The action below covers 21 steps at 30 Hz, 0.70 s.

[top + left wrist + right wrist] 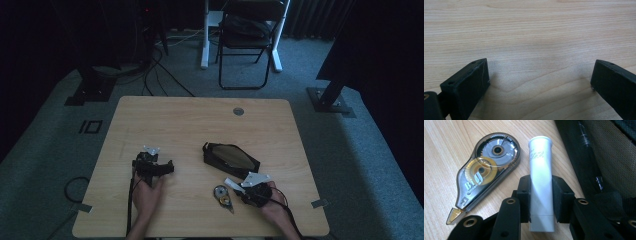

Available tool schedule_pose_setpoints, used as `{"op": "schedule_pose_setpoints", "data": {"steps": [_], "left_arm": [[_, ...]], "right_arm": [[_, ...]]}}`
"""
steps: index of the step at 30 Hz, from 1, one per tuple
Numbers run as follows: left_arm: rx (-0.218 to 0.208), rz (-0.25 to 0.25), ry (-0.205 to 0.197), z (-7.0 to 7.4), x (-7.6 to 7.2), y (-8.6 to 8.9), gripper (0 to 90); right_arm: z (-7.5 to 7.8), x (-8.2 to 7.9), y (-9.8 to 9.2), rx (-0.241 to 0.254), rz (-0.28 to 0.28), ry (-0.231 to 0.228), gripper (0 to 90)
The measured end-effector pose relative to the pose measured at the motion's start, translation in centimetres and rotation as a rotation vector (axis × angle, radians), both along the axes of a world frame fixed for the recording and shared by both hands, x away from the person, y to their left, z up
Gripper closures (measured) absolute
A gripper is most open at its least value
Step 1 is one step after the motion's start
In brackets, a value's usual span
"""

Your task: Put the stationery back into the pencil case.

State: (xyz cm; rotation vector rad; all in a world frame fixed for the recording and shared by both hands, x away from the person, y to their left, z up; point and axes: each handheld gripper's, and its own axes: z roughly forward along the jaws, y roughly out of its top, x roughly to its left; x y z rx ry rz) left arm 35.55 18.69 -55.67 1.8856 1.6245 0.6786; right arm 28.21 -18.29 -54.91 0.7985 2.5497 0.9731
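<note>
You're clamping the right gripper on a white plastic tube with a flared cap; its jaws are pressing both sides of the tube's middle, closed down to the tube's width. The tube is lying flat on the light wooden table, not lifted yet. In the high view it's sitting at about 5 o'clock on the tabletop, just at 7 o'clock of the black mesh pencil pouch, which is lying with its mouth open.

Judging progress: the grasp looks done, the lift and the drop into the pouch are what's left, if that's where it's going.

You're holding the left gripper at about 8 o'clock on the table, jaws spread wide with nothing between them, just bare wood.

Watching for clutter: a smoky translucent correction tape dispenser with a yellow reel is lying just beside the tube at its 9 o'clock, near but not touching, so a sideways drag could knock it. The pouch's mesh wall is close at the tube's 3 o'clock. A black folding chair is standing well beyond the table at 12 o'clock.
</note>
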Motion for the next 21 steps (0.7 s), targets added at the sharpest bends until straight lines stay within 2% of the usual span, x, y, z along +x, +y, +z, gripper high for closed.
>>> {"op": "schedule_pose_setpoints", "data": {"steps": [21], "left_arm": [[0.000,-0.002,-0.001,-0.01,0.00,-0.01,2.2]], "right_arm": [[0.83,-0.78,0.43,0.008,0.016,-0.040,70.8]]}}
